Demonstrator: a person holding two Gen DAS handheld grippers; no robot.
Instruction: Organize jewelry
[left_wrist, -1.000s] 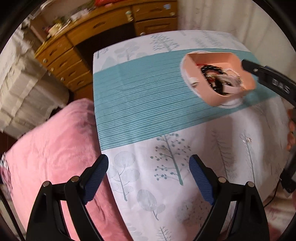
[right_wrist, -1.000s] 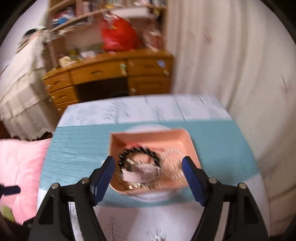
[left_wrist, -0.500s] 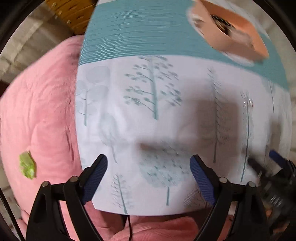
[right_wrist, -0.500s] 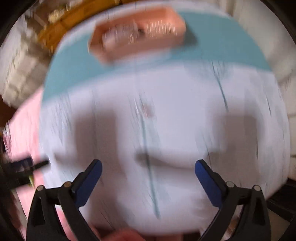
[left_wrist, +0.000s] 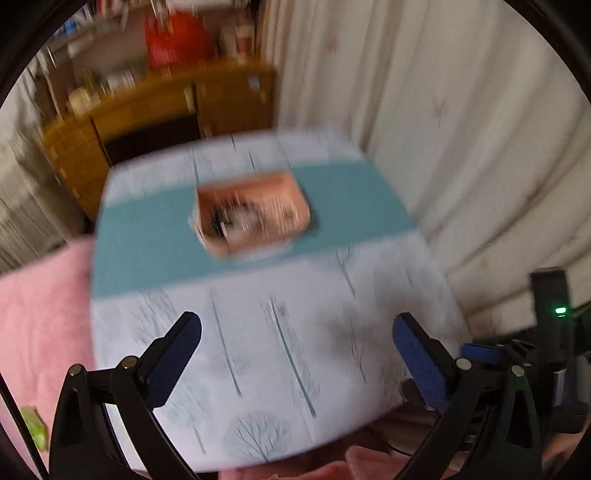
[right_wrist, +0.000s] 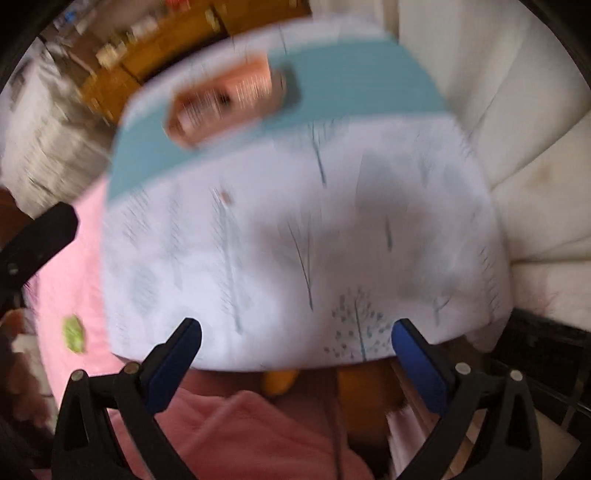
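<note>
A pink jewelry tray holding a dark bead bracelet and pale pieces sits on the teal band of the tablecloth; it also shows in the right wrist view, blurred. A small piece of jewelry lies on the white cloth nearer me, also seen from the right wrist. My left gripper is open and empty over the near part of the table. My right gripper is open and empty at the table's near edge. Both views are motion-blurred.
The small table has a white tree-print cloth. A pink blanket lies left, a cream curtain right, a wooden desk behind. The right gripper shows at the left view's lower right.
Both grippers pulled back from the tray toward the table's near edge. The left view swung up from the cloth to face the tray and desk. Both stayed open.
</note>
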